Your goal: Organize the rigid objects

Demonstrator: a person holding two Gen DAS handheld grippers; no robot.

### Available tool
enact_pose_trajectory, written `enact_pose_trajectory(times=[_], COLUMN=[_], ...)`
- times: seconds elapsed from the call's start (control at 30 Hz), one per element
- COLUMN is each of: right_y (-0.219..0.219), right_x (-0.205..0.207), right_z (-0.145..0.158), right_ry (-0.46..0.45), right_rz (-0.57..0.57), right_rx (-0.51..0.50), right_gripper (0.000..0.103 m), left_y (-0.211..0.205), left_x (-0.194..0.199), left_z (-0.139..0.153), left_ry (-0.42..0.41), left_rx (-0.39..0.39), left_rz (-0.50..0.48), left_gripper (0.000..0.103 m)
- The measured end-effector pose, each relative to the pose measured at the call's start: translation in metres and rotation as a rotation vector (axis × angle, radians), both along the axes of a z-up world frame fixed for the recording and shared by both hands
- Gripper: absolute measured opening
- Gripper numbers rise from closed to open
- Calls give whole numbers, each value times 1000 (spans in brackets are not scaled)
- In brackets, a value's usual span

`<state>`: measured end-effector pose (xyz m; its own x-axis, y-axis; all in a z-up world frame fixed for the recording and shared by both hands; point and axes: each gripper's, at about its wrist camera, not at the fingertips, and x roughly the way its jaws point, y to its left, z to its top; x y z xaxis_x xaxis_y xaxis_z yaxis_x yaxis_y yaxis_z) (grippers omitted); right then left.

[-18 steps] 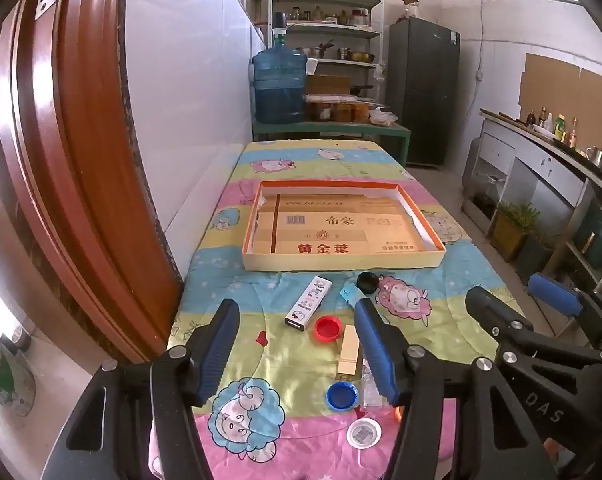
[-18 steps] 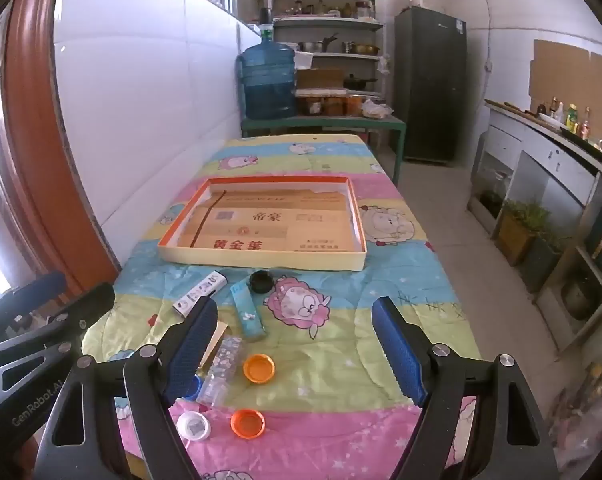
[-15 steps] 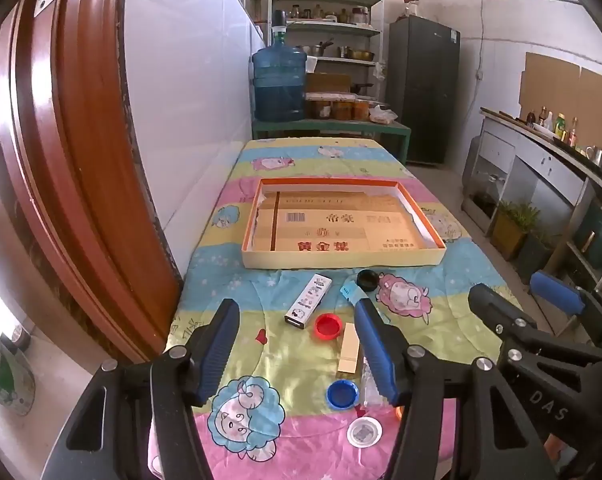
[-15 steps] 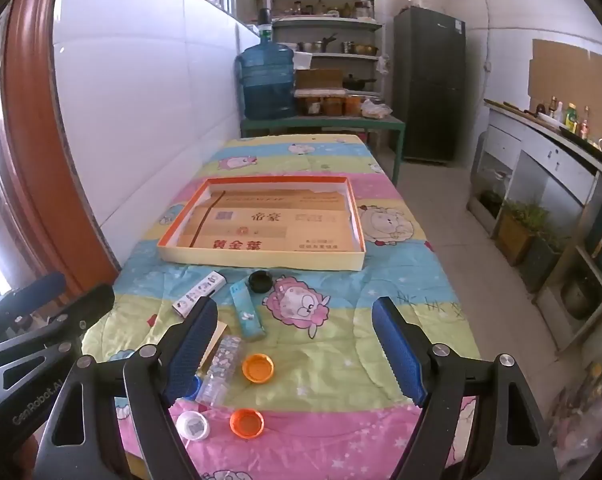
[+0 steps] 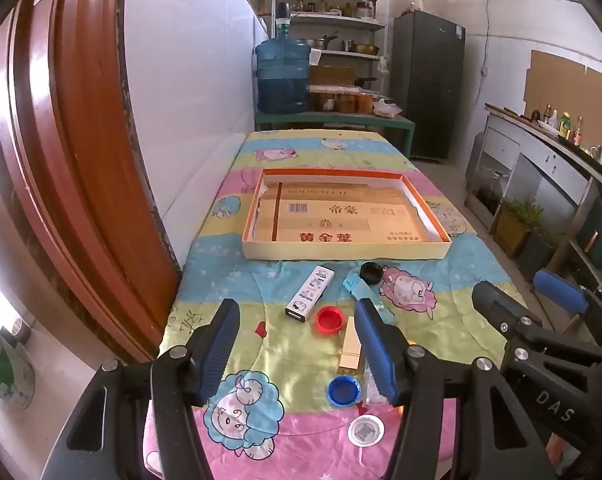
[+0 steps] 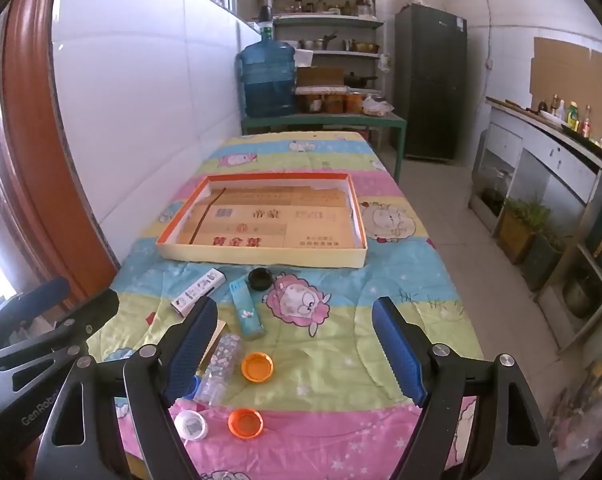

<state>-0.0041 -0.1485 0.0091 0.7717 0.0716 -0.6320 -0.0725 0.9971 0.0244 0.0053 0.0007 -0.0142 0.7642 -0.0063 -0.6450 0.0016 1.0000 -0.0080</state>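
Hovering above the near end of the table [image 5: 453,276], both tongs are released and grasp nothing: left gripper [image 5: 297,344] and right gripper [image 6: 297,344] each stand wide, tilted down toward the clutter

Task things: a loose cluster on the quilt at 6 o'clock of the shallow tray [image 5: 345,254], which sits mid-table with only flattened cardboard lining it. In the cluster:
- white box [image 5: 309,293]
- black cap [image 5: 371,272], touching the far end of the teal case [image 6: 247,308]
- red cap [image 5: 329,320]
- tan stick [image 5: 351,345]
- blue cap [image 5: 343,390]
- white cap [image 5: 366,430], near the table's front edge
- two orange caps [image 6: 257,367] [image 6: 245,422]
- clear tube [image 6: 221,364]

Risks, as judgement:
- Pieces lie close together; a wide jaw coming down on one would likely nudge its neighbour
- Caps are low and round, on a soft quilt; pads may slide over the rim or press the cap into the cloth instead of gripping
- White cap and nearer orange cap sit by the front edge; a push toward 6 o'clock could send them off
- Both tongs aim at the same patch, so they could collide

Hard to make out:
- Left view: right finger hides most of the teal case and clear tube, and nearly all of the orange caps
- Right view: left finger covers the tan stick and most of the blue cap
- Print on the white box and white cap unreadable
- Fisheye bends the table edges
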Motion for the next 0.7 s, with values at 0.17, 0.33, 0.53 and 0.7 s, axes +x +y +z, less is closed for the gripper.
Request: enact_pose_trajectory(times=[0.17,0.33,0.53,0.7], right_y=[-1,1,1,1], right_x=[4,8,8,9], right_z=[-8,-9,-10,-11], right_ry=[10,20,20,23], right_rz=[7,11,12,15], right_rx=[-2,-6,-7,-7], right_gripper=[81,81,81,81], left_y=[-1,-2,-1,0], left_x=[0,0,2,3], left_z=[-1,-7,-6,-9], left_ry=[0,4,7,11], left_rx=[0,0,-2,-2], left_rz=[-1,-1,0,2], left_gripper=[60,60,60,60])
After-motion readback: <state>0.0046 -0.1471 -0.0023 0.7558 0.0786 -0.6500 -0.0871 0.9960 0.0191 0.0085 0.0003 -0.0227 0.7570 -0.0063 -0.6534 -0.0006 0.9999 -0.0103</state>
